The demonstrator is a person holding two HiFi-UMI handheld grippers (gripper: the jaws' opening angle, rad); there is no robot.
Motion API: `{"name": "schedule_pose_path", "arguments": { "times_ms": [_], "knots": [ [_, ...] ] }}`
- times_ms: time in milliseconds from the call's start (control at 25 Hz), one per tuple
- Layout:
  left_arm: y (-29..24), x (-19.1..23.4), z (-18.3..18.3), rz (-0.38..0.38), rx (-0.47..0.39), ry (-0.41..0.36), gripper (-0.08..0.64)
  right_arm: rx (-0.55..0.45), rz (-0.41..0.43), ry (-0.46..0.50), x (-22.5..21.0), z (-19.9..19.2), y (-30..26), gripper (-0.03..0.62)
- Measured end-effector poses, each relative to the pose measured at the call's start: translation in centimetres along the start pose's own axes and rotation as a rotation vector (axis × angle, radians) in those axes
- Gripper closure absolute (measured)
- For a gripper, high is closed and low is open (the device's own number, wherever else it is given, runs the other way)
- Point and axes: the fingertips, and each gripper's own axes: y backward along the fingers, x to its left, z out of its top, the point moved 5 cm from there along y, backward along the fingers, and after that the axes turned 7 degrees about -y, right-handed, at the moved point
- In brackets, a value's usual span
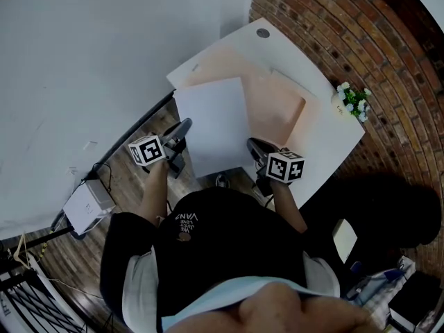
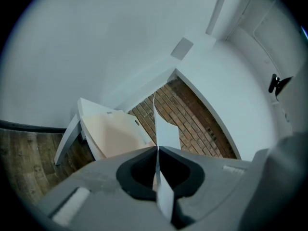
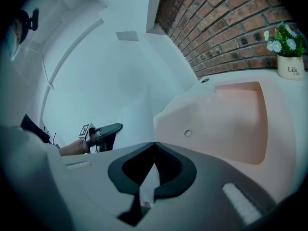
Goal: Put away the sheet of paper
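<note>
A white sheet of paper (image 1: pixel 211 123) hangs between my two grippers over the near-left edge of the white desk (image 1: pixel 333 141). My left gripper (image 1: pixel 184 127) is shut on its left edge. In the left gripper view the sheet (image 2: pixel 166 134) runs edge-on through the closed jaws (image 2: pixel 158 150). My right gripper (image 1: pixel 254 146) is shut on the sheet's near right corner. The right gripper view shows the paper (image 3: pixel 137 112) leaving those jaws (image 3: pixel 155 144) toward the left gripper (image 3: pixel 108 129). A peach folder (image 1: pixel 277 99) lies open on the desk beyond the sheet.
A small pot of flowers (image 1: pixel 354 101) stands at the desk's right edge against the brick wall (image 1: pixel 361 26). A round cable hole (image 1: pixel 262 32) is at the desk's far corner. A white box (image 1: pixel 87 205) and cables lie on the wooden floor at the left.
</note>
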Motion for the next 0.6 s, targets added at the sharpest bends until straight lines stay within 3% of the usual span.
{"name": "schedule_pose_path", "arguments": {
  "times_ms": [600],
  "knots": [
    [-4.1, 2.1, 1.6, -0.008, 0.030, 0.008, 0.560, -0.006, -0.016, -0.027, -2.1, 2.7, -1.5, 0.592]
  ]
}}
